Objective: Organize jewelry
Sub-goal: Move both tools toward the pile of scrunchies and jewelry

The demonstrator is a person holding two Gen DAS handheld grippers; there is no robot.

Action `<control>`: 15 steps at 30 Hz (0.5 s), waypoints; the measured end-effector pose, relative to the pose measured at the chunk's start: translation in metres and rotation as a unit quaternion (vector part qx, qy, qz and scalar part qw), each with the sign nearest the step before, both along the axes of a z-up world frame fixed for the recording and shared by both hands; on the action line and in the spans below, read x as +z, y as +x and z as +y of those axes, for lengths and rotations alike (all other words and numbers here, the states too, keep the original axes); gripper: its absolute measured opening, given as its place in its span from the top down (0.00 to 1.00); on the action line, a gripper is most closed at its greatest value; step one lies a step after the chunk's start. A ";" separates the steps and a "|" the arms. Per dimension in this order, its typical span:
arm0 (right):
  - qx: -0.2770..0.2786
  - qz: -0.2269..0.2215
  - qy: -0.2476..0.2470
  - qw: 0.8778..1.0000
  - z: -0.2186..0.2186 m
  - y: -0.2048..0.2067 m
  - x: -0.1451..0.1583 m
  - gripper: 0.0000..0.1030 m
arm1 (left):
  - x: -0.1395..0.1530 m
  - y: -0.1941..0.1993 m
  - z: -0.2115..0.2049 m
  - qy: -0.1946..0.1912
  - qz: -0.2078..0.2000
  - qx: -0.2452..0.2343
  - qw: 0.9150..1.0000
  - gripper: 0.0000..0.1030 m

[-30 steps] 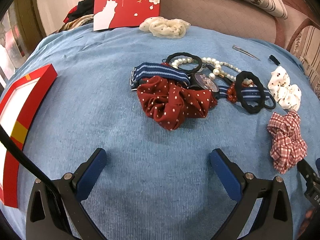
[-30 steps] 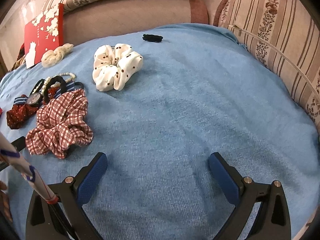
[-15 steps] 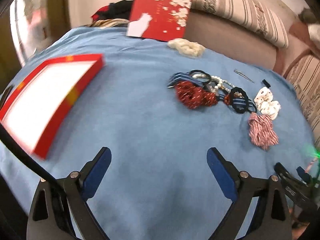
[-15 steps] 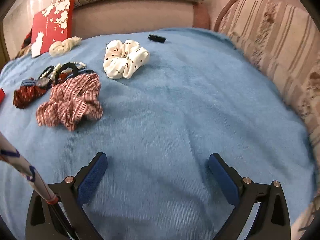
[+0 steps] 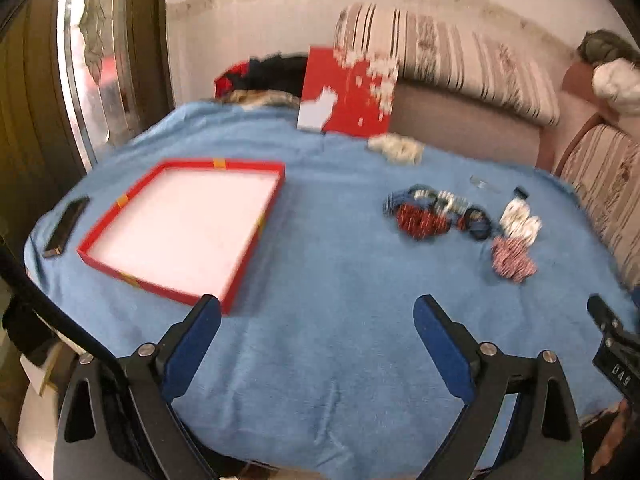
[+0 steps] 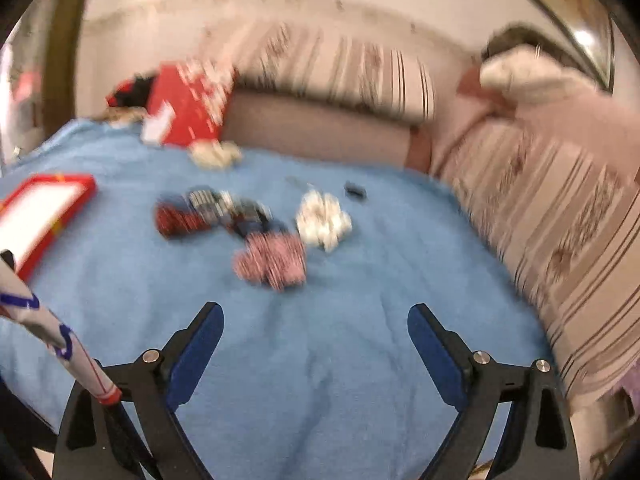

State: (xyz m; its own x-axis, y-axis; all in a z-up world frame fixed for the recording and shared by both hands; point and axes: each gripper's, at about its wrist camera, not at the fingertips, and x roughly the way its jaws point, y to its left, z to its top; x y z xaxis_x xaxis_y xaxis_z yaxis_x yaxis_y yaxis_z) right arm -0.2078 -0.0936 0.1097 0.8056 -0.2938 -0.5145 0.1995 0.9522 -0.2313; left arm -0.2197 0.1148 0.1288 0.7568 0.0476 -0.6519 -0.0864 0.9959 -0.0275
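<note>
I hold both tools clear of the work. The left gripper (image 5: 316, 320) has its jaws wide apart with nothing but blue cloth (image 5: 340, 340) between them. The right gripper (image 6: 316, 324) has jaws just narrowed slightly but wide apart too, also empty. No item is gripped or touched.

Step in hand, as I judge it: the opening survey. Nothing lies in the red tray (image 5: 256, 232), so sorting has not begun.

Position of the task items relative to the jaws:
- From the left gripper, the jewelry pile (image 5: 436, 210) lies ahead and to the right of the right-hand jaw, well apart from it. The tray sits ahead and to the left, its near corner just beyond the left-hand jaw tip.
- From the right gripper, the plaid scrunchie (image 6: 272, 262) lies almost straight ahead between the jaw lines, nearest of all. The white dotted scrunchie (image 6: 324, 220) is just beyond it to the right; the red dotted scrunchie (image 6: 180, 220) is beyond to the left.

Next move, in my judgement: advance the right gripper onto the plaid scrunchie, lower until the jaws straddle it, then close. Soft fabric will compress, so a deep bite is advisable.

View differences:
- The left view shows the whole tray and a dark phone (image 5: 66, 226) beside its far left edge; the right view shows only one corner of the tray and no phone.
- The right view shows a small black item (image 6: 355, 191) beyond the white scrunchie more clearly, and more of the striped cushion (image 6: 560, 220) at right.
- Both views are blurred; beads and bands in the pile cannot be separated reliably.
</note>
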 end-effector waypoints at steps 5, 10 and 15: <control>0.030 -0.120 -0.023 0.992 0.023 -0.017 0.059 0.03 | 0.043 -0.010 0.015 0.035 -0.035 0.021 0.999 0.04; 0.035 -0.054 0.052 0.997 0.005 0.031 0.052 0.03 | 0.055 0.018 0.006 0.050 -0.038 0.000 0.998 0.04; 0.011 0.000 0.090 0.996 -0.019 0.075 0.019 0.09 | 0.041 0.060 -0.010 0.024 -0.009 -0.035 0.999 0.04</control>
